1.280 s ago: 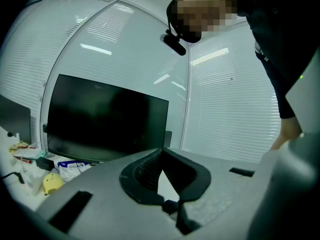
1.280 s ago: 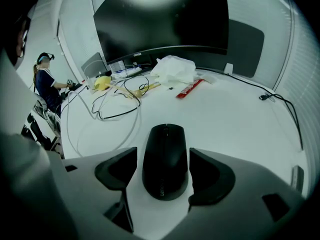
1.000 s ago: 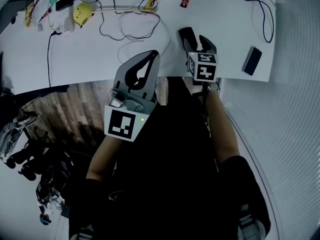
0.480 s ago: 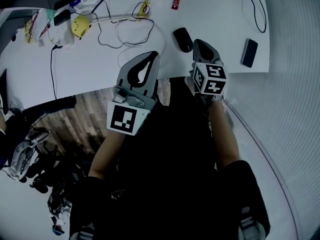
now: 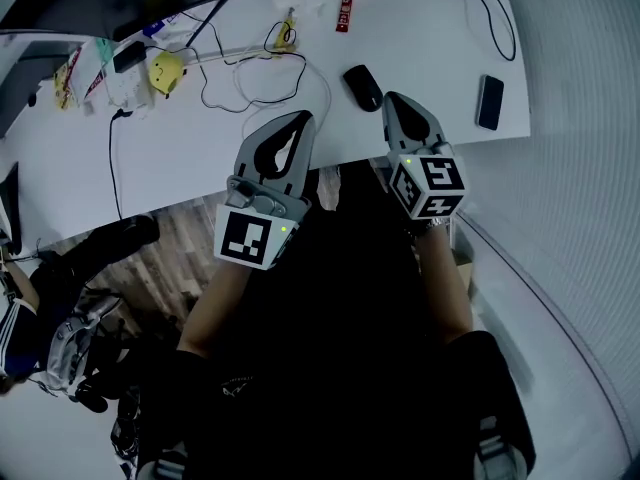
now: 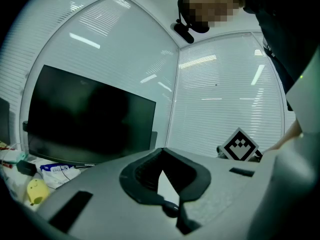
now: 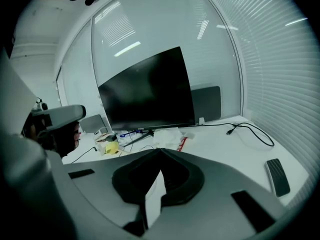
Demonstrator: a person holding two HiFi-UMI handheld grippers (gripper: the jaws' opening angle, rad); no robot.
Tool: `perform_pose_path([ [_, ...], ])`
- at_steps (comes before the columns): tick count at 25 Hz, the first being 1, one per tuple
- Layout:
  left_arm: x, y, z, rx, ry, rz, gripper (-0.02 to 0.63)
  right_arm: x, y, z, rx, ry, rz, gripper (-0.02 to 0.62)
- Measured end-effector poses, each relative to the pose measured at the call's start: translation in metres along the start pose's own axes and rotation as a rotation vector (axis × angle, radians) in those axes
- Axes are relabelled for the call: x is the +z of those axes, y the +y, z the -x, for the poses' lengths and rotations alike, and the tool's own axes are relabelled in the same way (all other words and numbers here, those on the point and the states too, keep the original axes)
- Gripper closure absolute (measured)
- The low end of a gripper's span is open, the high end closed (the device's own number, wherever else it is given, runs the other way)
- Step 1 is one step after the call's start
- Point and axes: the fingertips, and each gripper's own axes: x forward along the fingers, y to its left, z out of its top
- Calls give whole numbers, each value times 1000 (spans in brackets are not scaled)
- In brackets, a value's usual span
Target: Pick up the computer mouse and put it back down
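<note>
The black computer mouse [image 5: 362,87] lies on the white desk [image 5: 200,158] in the head view, free of both grippers. Just right of it and nearer me hangs my right gripper [image 5: 393,99], shut, with nothing between its jaws. My left gripper [image 5: 303,118] is held over the desk's near edge, left of the mouse, also shut and empty. In the right gripper view the closed jaws of the right gripper [image 7: 160,152] hide the mouse. The left gripper [image 6: 162,152] looks level across the room at a monitor [image 6: 90,119].
A dark phone [image 5: 489,101] lies near the desk's right edge, with a black cable [image 5: 490,18] behind it. Looped cables [image 5: 270,68], a yellow toy [image 5: 165,71] and a red packet [image 5: 345,4] sit further back. Wooden floor [image 5: 190,233] shows below the desk edge.
The right gripper has let go of the mouse, shut its jaws and risen away from the desk. The mouse stays on the desk. The left gripper has hardly moved.
</note>
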Motion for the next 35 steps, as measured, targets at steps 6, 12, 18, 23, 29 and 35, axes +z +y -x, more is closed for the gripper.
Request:
perform_pose_path([
  [6, 17, 10, 20, -9, -49, -15, 604, 35, 30, 27, 16, -121, -28, 597],
  [12, 38, 25, 43, -6, -95, -30, 604, 71, 60, 52, 2, -218, -9, 597],
  [18, 52, 36, 63, 11, -128, -42, 604, 97, 85, 72, 13, -299, 5, 597],
  [23, 70, 46, 73, 36, -151, -78, 604, 109, 103, 82, 34, -337, 28, 597],
  [29, 94, 50, 87, 43, -198, -102, 604, 125, 121, 99, 62, -382, 58, 597],
  [35, 107, 49, 97, 47, -221, -133, 604, 148, 134, 116, 79, -454, 74, 597],
])
